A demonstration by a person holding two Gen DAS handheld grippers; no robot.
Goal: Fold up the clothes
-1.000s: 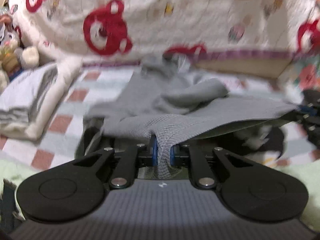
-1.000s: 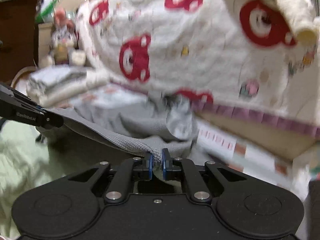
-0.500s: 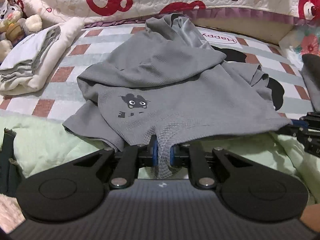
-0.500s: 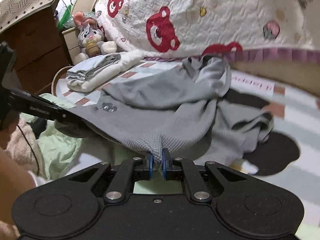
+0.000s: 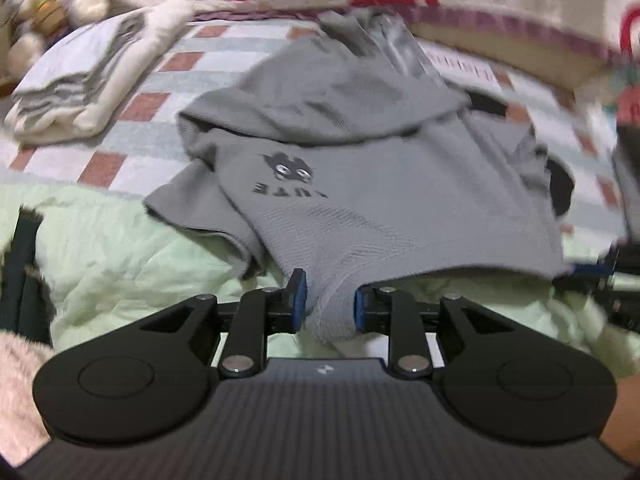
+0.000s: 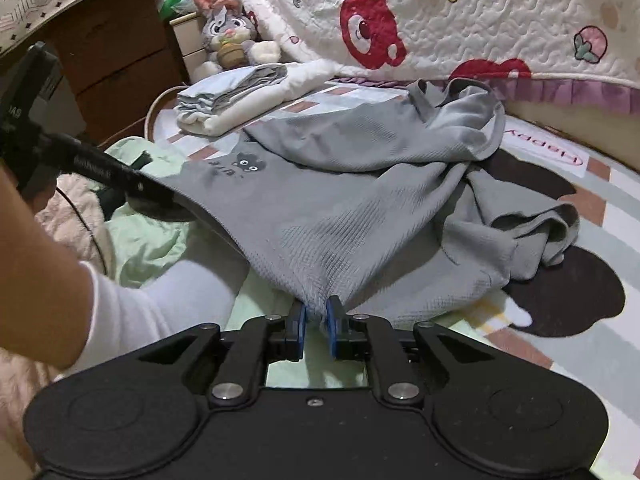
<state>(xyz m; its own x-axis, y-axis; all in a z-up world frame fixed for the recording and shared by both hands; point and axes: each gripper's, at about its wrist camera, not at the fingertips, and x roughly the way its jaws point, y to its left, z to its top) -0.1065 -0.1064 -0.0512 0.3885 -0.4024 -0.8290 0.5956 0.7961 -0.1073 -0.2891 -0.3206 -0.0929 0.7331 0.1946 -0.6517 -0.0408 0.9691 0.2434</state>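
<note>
Grey shirt (image 5: pixel 360 200) lies spread on the bed (image 5: pixel 120 264), printed side up, its near hem pulled toward the cameras and the far part bunched in loose folds near the bear quilt (image 6: pixel 460 20).

Left gripper (image 5: pixel 327 307): fingers opening, a tuck of hem between the blue pads; left view is blurred, but the cloth looks slack, no longer pinched.

Right gripper (image 6: pixel 317 322): fingers also opening, only a narrow gap, and the hem is bunched between the pads and looks to be touching them yet.

Folded stack (image 6: pixel 236 96) sits further back to the left, beside a plush rabbit (image 6: pixel 228 40).

Handling: thin, waffle-knit fabric, light and floppy, no stiffness; it drapes and wrinkles wherever it is unsupported. Not fragile, not slippery, and pads bite the knit well. Best holds are the hem corners or shoulder seams, both sides at once, kept taut so the panel stays flat. The crumpled sleeve (image 6: pixel 532 232) on the right probably needs straightening before a fold.
</note>
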